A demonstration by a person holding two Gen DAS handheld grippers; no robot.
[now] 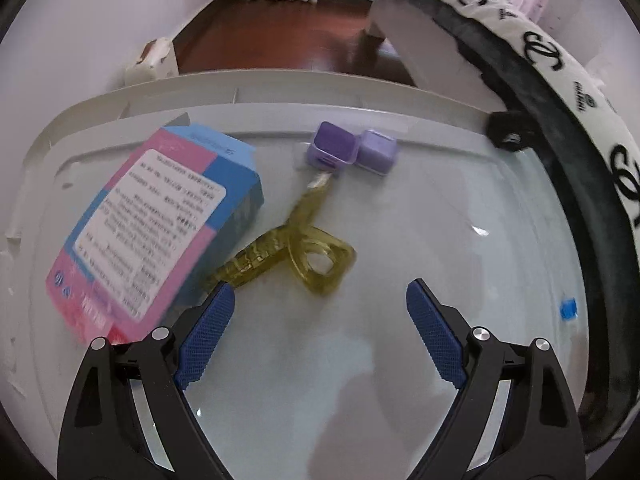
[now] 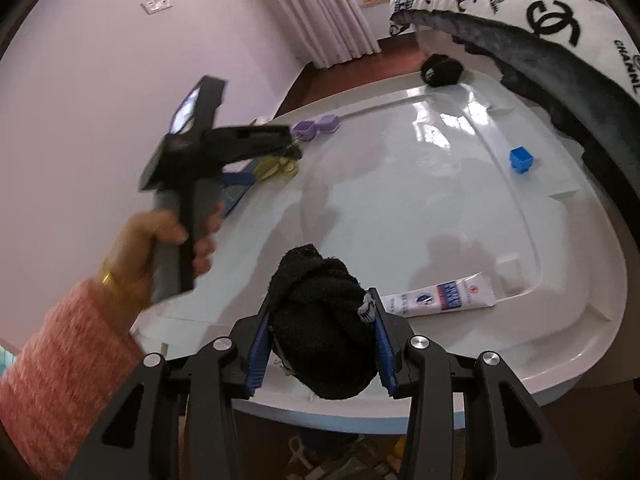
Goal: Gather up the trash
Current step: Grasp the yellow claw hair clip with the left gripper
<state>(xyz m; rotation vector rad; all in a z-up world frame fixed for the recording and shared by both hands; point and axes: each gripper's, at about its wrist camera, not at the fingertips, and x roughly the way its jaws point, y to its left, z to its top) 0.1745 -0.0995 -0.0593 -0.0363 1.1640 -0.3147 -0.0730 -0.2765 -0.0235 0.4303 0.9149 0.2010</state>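
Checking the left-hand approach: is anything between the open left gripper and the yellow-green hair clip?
Nothing visible. The left gripper is open above the bare white lid, and the hair clip lies just ahead of its fingertips. The pink and blue box sits to the left, against the clip's end.

Carton [image 1: 152,228] lying at the left of the lid [image 1: 400,360], hair claw [image 1: 296,256] just right of it, two small cubes [image 1: 352,148] side by side behind, tube [image 2: 440,294] at the near edge, rolled sock [image 2: 442,70] on the far rim.
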